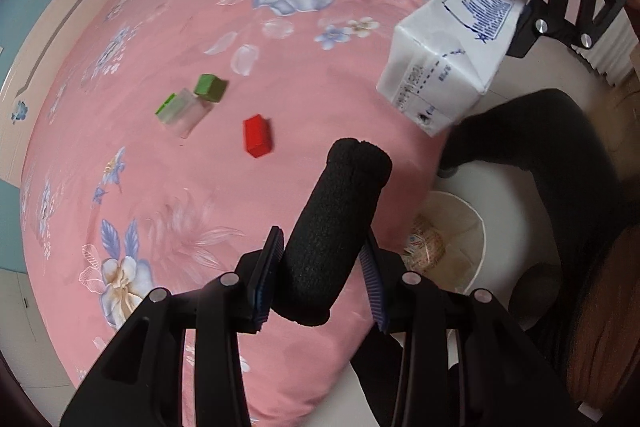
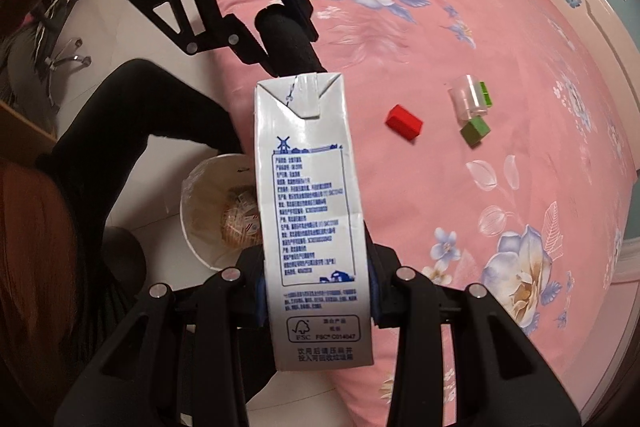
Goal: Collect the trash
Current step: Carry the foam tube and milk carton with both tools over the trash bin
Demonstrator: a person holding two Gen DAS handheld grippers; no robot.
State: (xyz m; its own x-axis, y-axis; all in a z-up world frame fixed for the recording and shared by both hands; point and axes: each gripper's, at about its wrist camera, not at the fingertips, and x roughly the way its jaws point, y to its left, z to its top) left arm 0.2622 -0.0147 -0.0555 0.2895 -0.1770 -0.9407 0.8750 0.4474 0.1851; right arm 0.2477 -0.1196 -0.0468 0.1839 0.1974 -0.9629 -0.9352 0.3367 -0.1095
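In the right wrist view, the lined bin (image 2: 204, 211) sits at lower left on the floor, just below and left of the milk carton (image 2: 310, 211). The right gripper (image 2: 318, 293) pinches that upright carton at centre. In the left wrist view, the left gripper (image 1: 320, 279) clamps a black foam roll (image 1: 332, 231); the bin lies right of it, nearer.
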